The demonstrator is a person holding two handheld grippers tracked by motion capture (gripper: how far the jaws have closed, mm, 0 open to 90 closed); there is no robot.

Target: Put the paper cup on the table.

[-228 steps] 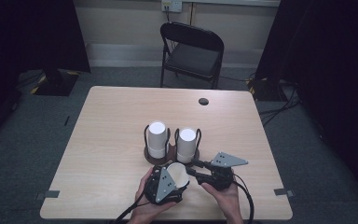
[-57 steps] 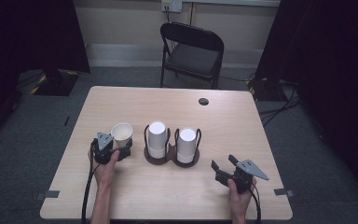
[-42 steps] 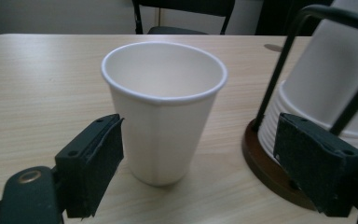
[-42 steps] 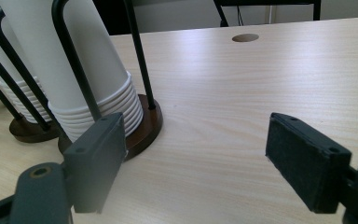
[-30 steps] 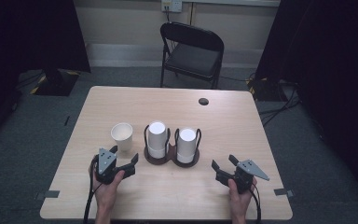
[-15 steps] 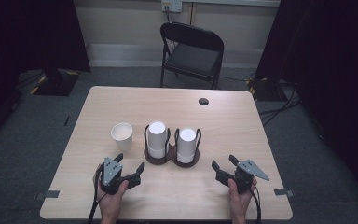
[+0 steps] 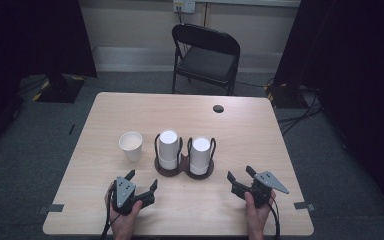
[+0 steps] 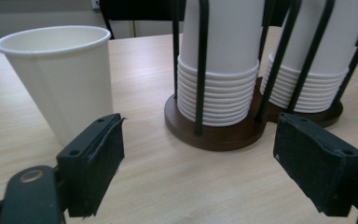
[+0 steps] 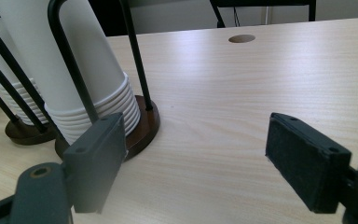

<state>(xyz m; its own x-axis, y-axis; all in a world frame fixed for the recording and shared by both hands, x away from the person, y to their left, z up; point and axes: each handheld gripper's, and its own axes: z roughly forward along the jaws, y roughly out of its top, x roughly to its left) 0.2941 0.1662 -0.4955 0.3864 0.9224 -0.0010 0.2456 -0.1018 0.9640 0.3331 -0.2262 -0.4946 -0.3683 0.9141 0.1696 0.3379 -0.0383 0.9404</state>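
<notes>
A light wood-grain rectangular table (image 7: 260, 150) stands on grey-green carpet floor (image 7: 40, 140). A black folding metal chair (image 7: 206, 55) sits behind it, against a pale wall with a white skirting strip (image 7: 130, 52). Dark curtains (image 7: 30, 40) flank both sides.

The light wooden table (image 7: 240, 125) carries a single paper cup (image 7: 131, 145) beside a dark two-stack cup holder (image 7: 183, 170).

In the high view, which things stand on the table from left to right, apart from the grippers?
Single cup → left cup stack → right cup stack → table hole.
</notes>
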